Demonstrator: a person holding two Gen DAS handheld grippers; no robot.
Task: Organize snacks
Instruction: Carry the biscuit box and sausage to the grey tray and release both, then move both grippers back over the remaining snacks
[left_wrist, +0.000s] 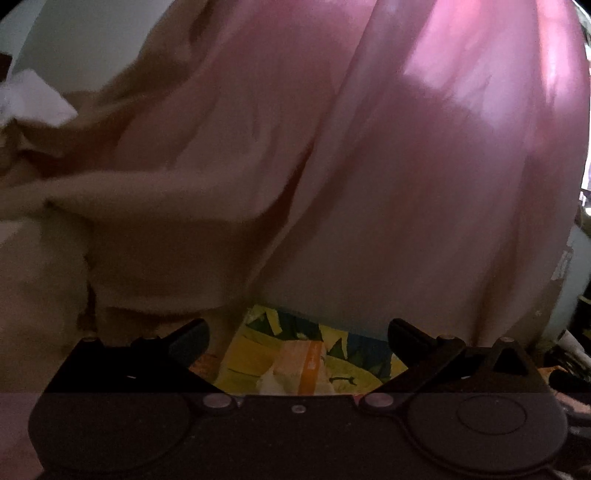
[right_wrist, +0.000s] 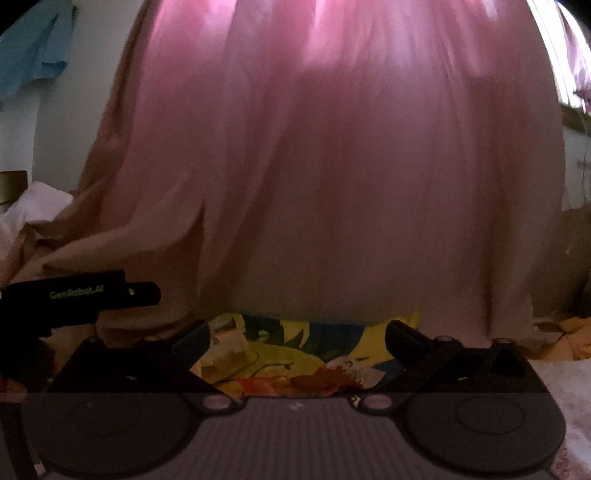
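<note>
**Both tongs wide, snacks on the printed sheet below**

A big pink satin curtain (right_wrist: 332, 166) fills my view through both cameras, with beige cloth (left_wrist: 147, 206) bunched at its left. Under its hem lies a yellow and blue cartoon-printed sheet (right_wrist: 295, 343). On it sit an orange-striped clear snack wrapper (left_wrist: 306, 362) and a crumpled red-orange snack packet (right_wrist: 314, 380). My left tongs (left_wrist: 297, 332) and right tongs (right_wrist: 297, 332) both stand apart, holding nothing

Backlit pink curtain (right_wrist: 325, 166), pale wall (right_wrist: 74, 129)
</note>
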